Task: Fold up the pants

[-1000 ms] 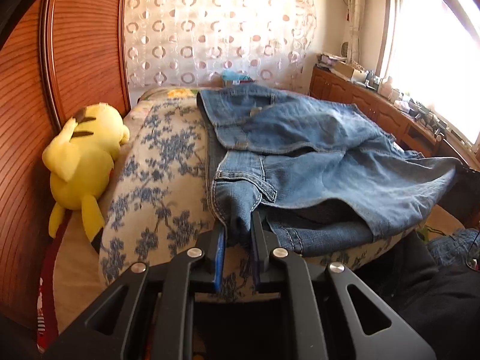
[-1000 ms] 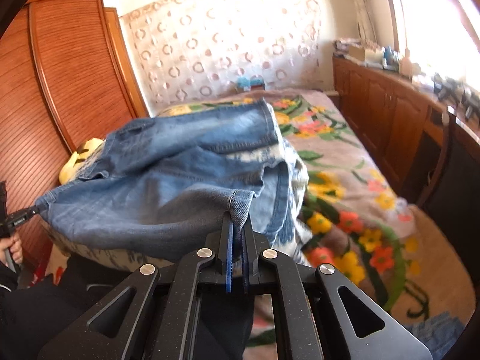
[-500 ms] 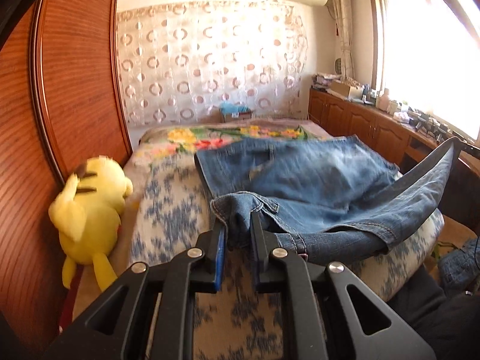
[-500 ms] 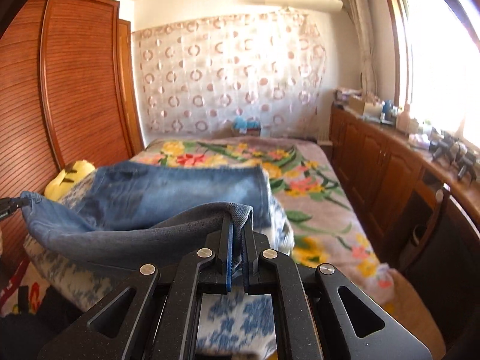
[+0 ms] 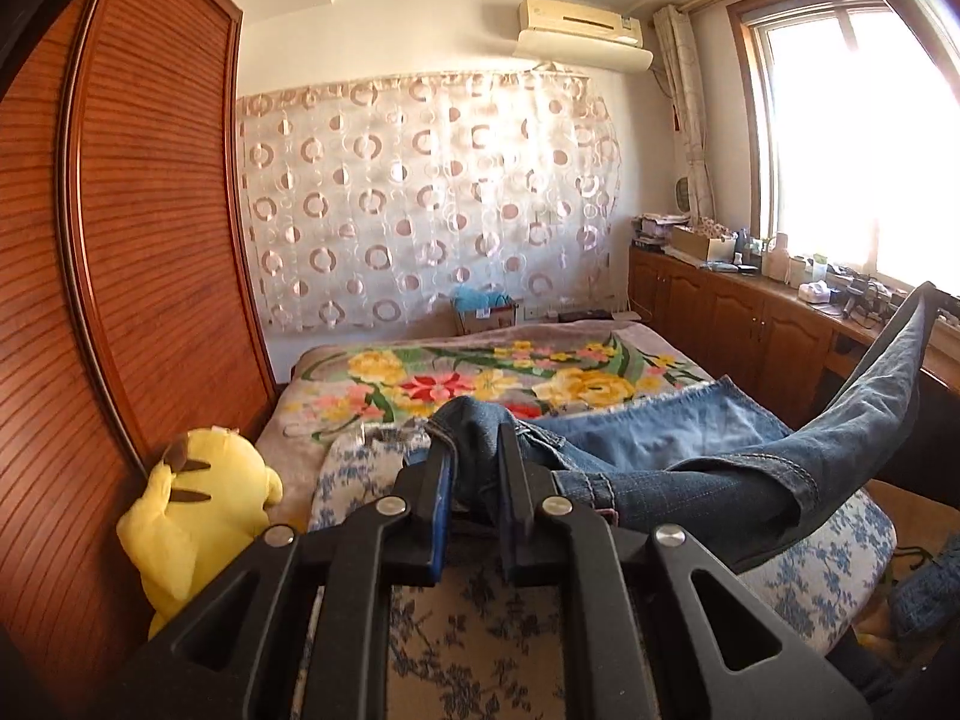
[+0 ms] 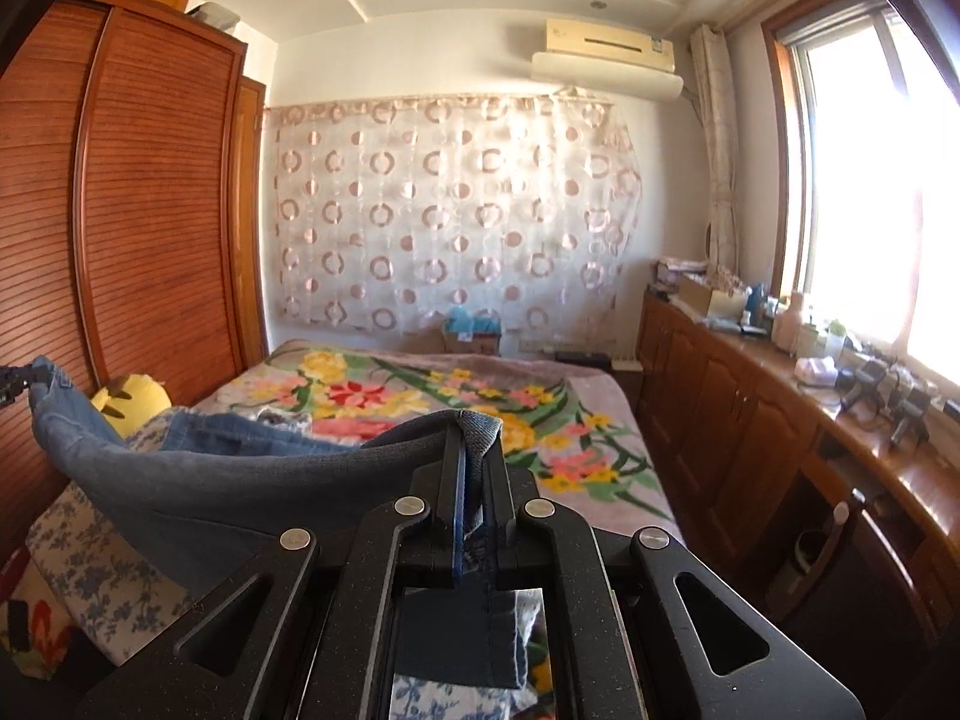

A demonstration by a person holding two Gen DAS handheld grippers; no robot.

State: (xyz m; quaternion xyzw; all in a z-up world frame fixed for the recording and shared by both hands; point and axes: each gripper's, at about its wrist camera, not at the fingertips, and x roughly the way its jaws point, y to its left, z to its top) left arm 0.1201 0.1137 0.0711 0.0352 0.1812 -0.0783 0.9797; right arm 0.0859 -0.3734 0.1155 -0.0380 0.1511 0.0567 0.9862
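Observation:
The blue jeans (image 5: 690,474) hang stretched between both grippers above the near end of the bed. In the left wrist view my left gripper (image 5: 474,450) is shut on a bunched denim corner, and the cloth runs right and up to the other gripper at the frame's edge. In the right wrist view my right gripper (image 6: 474,450) is shut on the jeans (image 6: 252,480) at a hem edge; the denim sags leftward toward the left gripper tip (image 6: 15,381). The far part of the jeans lies flat on the bedding.
A blue-flowered white quilt (image 5: 840,552) lies under the jeans on a bed with a bright floral blanket (image 5: 480,372). A yellow plush toy (image 5: 198,510) leans on the wooden wardrobe (image 5: 120,240) at left. Cluttered wooden cabinets (image 6: 750,408) line the right wall below the window.
Both grippers have risen and tilted up, lifting the near edge of the jeans off the bed. The denim now hangs taut between them instead of lying spread out.

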